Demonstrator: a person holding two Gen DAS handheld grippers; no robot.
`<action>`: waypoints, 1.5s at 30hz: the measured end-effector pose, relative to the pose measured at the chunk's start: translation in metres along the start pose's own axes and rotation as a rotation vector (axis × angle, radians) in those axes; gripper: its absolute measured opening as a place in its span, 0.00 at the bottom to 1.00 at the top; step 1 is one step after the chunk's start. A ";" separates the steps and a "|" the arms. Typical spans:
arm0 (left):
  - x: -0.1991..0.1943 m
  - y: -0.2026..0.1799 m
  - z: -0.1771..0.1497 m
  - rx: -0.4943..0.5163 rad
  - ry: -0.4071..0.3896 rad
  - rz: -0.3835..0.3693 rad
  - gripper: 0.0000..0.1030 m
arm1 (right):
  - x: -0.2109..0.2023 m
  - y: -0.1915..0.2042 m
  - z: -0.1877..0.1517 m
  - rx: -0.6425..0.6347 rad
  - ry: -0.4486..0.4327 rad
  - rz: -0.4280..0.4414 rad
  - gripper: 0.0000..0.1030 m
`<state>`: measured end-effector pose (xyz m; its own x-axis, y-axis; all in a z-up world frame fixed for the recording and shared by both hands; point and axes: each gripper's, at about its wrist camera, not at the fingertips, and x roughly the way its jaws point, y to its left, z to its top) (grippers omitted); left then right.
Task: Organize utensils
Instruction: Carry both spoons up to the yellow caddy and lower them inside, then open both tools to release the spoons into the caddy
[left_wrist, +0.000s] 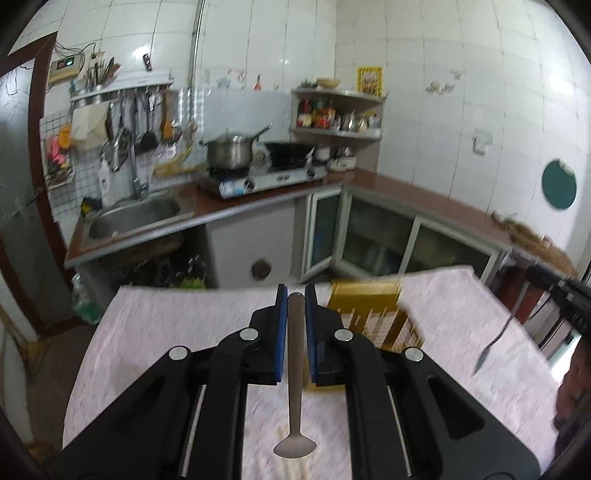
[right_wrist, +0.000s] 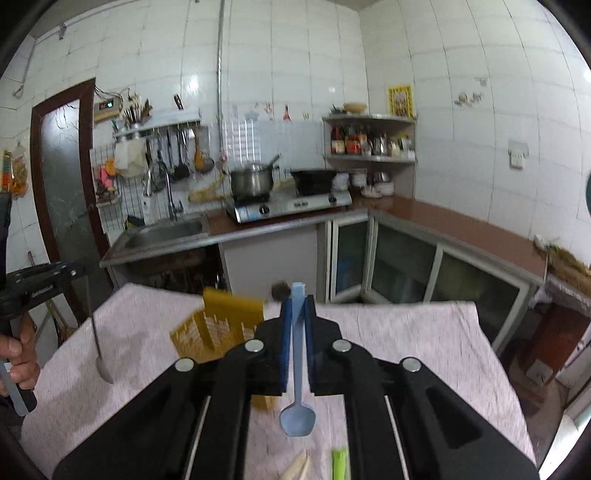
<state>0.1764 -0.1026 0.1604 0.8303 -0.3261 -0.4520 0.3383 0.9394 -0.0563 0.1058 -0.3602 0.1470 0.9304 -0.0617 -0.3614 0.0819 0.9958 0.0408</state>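
A tiled kitchen backs the cloth-covered worktop (left_wrist: 184, 325), where a yellow rack (left_wrist: 373, 314) stands. The left tool (left_wrist: 295, 295) pinches a stiff metal spoon (left_wrist: 295, 369) by its handle, bowl hanging; the right tool (right_wrist: 298, 299) likewise pinches a light, probably slippery blue spoon (right_wrist: 297, 369) mid-handle.

- White glazed wall tiles (right_wrist: 295, 55) catch light at 12 o'clock.
- An L-shaped brown counter (right_wrist: 461, 225) runs toward 3 o'clock above glass cabinet doors (right_wrist: 402, 258).
- Steel sink (left_wrist: 135, 218) at 9 o'clock, beside a dark-framed door (right_wrist: 62, 177).
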 end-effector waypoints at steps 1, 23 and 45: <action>0.003 -0.004 0.011 0.000 -0.016 -0.006 0.07 | 0.003 0.002 0.009 -0.002 -0.011 0.004 0.07; 0.113 -0.036 0.042 -0.043 -0.040 -0.062 0.07 | 0.108 0.044 0.025 0.020 0.039 0.091 0.07; 0.101 0.045 -0.026 -0.089 0.104 0.089 0.54 | 0.077 -0.013 -0.026 0.050 0.115 -0.049 0.33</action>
<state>0.2638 -0.0904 0.0889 0.8033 -0.2329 -0.5482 0.2214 0.9712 -0.0882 0.1671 -0.3758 0.0942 0.8780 -0.0996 -0.4682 0.1470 0.9870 0.0657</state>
